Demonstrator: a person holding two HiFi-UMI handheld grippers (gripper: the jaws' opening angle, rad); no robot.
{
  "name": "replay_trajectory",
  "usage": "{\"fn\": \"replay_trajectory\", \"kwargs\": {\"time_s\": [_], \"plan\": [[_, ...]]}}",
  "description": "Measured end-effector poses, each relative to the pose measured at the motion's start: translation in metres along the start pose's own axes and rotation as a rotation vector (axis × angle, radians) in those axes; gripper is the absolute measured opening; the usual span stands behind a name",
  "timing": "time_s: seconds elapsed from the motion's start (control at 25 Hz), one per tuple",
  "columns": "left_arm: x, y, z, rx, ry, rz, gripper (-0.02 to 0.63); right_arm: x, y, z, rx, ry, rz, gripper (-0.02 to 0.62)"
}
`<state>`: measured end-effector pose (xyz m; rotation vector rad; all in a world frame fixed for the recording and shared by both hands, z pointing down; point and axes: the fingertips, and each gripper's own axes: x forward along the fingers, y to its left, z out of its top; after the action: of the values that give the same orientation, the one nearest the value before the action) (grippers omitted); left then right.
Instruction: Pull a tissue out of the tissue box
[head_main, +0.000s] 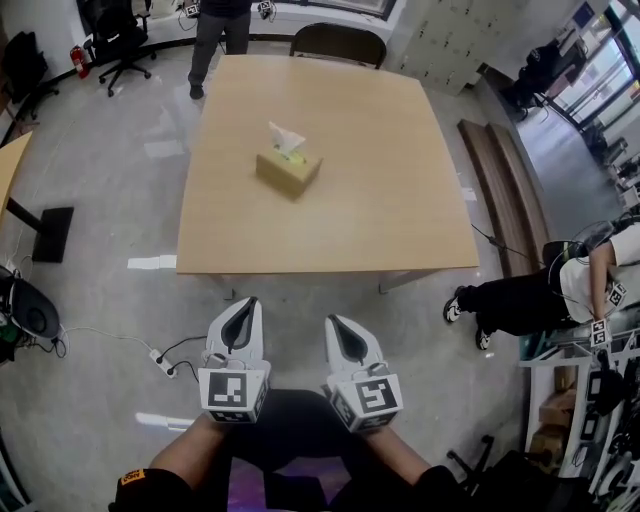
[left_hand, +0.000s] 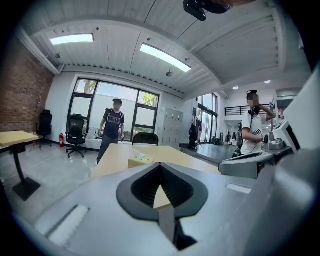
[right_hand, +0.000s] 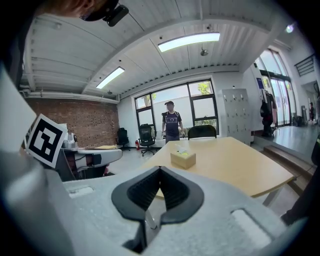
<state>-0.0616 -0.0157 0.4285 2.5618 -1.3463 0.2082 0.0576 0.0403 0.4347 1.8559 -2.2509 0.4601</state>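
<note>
Near the tabletop (head_main: 400, 200) centre: tissue box (head_main: 288, 172), tissue (head_main: 285, 137) standing up | left gripper (head_main: 245, 305) and right gripper (head_main: 338, 322) well short of tabletop, both pairs of fingers (left_hand: 137, 186) together, empty | risk: box likely lifts with tissue if unbraced

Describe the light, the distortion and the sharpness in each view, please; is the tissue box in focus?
Head view: even light, soft shadows; the tissue box is sharp, the floor bends at the edges. Left gripper view: strong fisheye with a dark round border, bright ceiling lamps, the left gripper soft up close. Right gripper view: same fisheye, windows bright, box fairly sharp.
</note>
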Motion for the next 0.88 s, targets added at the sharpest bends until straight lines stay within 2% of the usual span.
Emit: {"fn": "replay_trajectory", "kwargs": {"time_s": [0.2, 0.36, 0.68, 0.88], "plan": [[0.026, 0.043, 0.022, 0.001, -0.024, 0.019, 0.017, 0.049, 0.008, 0.012, -0.011, -0.001, 0.01, -0.009], [0.038, 0.071, 0.025, 0.0, -0.033, 0.027, 0.017, 0.078, 0.013, 0.023, -0.015, -0.01, 0.005, -0.009], [0.071, 0.089, 0.014, -0.034, 0.005, 0.045, 0.017, 0.12, 0.0, 0.026, -0.013, 0.03, 0.025, -0.009], [0.108, 0.107, 0.019, -0.028, 0.023, 0.102, 0.017, 0.167, -0.011, 0.022, -0.034, 0.076, 0.109, -0.009]]}}
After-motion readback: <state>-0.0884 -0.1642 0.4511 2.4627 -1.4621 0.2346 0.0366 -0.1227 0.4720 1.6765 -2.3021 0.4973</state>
